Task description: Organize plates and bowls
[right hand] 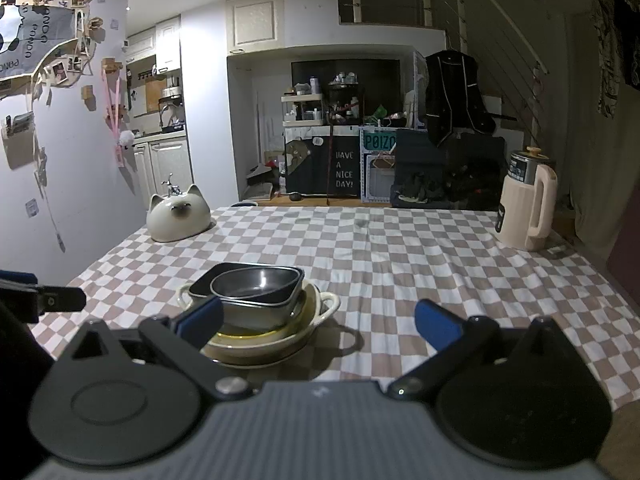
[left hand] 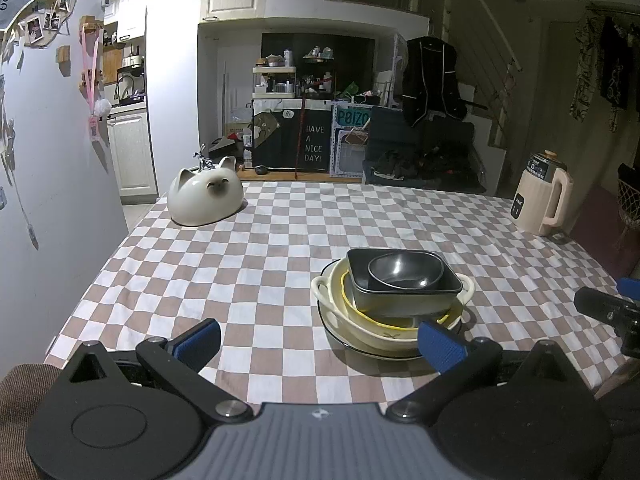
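Observation:
A stack of dishes stands on the checked tablecloth (left hand: 256,264). From the bottom it holds a dark-rimmed plate (left hand: 340,338), a cream bowl with handles (left hand: 324,286), a yellow-rimmed bowl (left hand: 362,314), a dark square dish (left hand: 400,300) and a small dark round bowl (left hand: 404,270) on top. My left gripper (left hand: 320,344) is open, its right pad in front of the stack's near right rim. In the right wrist view the same stack (right hand: 260,300) sits to the left. My right gripper (right hand: 318,324) is open, its left pad in front of the stack's near left side. Neither holds anything.
A white cat-shaped ceramic bowl (left hand: 204,198) lies upside down at the table's far left corner. A beige electric kettle (left hand: 542,200) stands at the far right edge. The wall runs close along the left side. Shelves, boxes and stairs lie beyond the table.

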Tool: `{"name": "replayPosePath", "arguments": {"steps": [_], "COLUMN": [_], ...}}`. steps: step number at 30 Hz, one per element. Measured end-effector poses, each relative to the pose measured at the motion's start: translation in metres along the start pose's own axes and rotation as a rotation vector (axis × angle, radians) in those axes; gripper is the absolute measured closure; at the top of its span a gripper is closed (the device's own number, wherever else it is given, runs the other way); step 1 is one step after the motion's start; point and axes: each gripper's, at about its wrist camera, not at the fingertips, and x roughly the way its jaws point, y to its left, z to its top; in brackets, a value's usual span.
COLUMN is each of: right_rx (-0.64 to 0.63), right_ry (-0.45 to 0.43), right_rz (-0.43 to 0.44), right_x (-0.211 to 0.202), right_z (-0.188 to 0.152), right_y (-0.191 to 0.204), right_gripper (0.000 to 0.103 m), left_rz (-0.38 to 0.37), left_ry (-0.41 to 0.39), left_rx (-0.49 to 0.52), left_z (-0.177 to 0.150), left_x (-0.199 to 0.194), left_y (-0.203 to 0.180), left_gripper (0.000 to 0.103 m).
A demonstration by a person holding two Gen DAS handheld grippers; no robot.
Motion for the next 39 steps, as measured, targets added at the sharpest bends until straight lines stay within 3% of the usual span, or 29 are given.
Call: {"name": "replayPosePath", "arguments": {"steps": [39], "right_rx": [-0.01], "right_ry": [-0.002], "right_rz": [0.01], "right_x": [-0.001], "right_z": [0.002], "right_y": [-0.004], "right_gripper": [0.0], "left_rz": [0.013], "left_ry": [0.009], "left_rx": [0.001], "left_z": [0.002], "left_x": [0.002], "left_y": [-0.01], "left_gripper": [0.0]}}
